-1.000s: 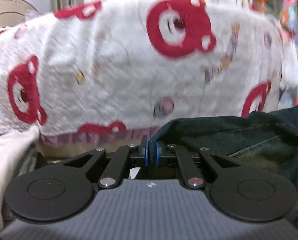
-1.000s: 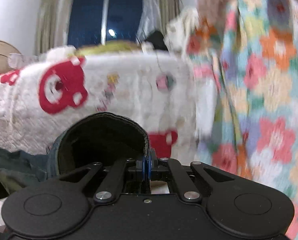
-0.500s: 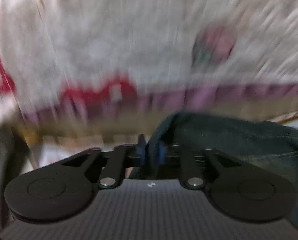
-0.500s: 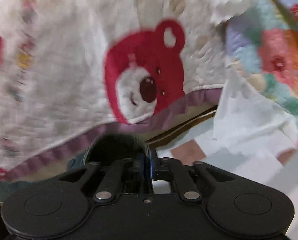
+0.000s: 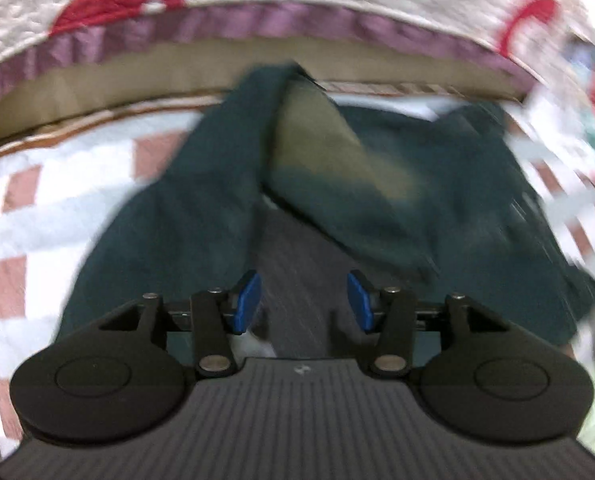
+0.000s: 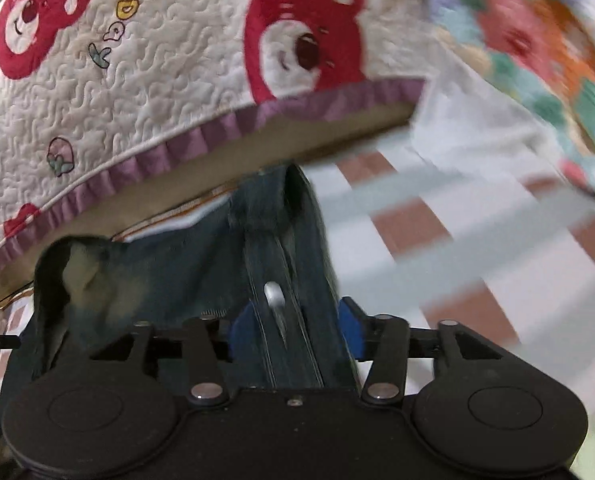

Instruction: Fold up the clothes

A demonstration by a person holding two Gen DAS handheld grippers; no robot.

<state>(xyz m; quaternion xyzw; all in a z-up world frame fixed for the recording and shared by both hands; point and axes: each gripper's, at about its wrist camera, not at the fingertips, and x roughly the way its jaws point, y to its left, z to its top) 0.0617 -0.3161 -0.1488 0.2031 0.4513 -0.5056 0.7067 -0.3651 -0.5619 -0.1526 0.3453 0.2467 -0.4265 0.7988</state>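
Observation:
Dark blue jeans (image 5: 377, 168) lie spread on a checked sheet (image 5: 57, 208), blurred by motion. My left gripper (image 5: 303, 302) is open just above them, its blue pads (image 5: 247, 300) apart and holding nothing. In the right wrist view the jeans' waistband (image 6: 281, 280), with a metal button, lies between the spread blue pads (image 6: 349, 328) of my right gripper (image 6: 293, 326), which is open. A turned-out part of the jeans (image 6: 97, 280) lies to the left.
A white quilt with red bears and a purple trim (image 6: 137, 80) hangs over the bed edge behind the jeans; it also shows in the left wrist view (image 5: 257, 20). A floral cloth (image 6: 537, 40) hangs at the right.
Both grippers were shut on the jeans and held them up. They have swung down to the sheet and opened, and the jeans now lie spread out.

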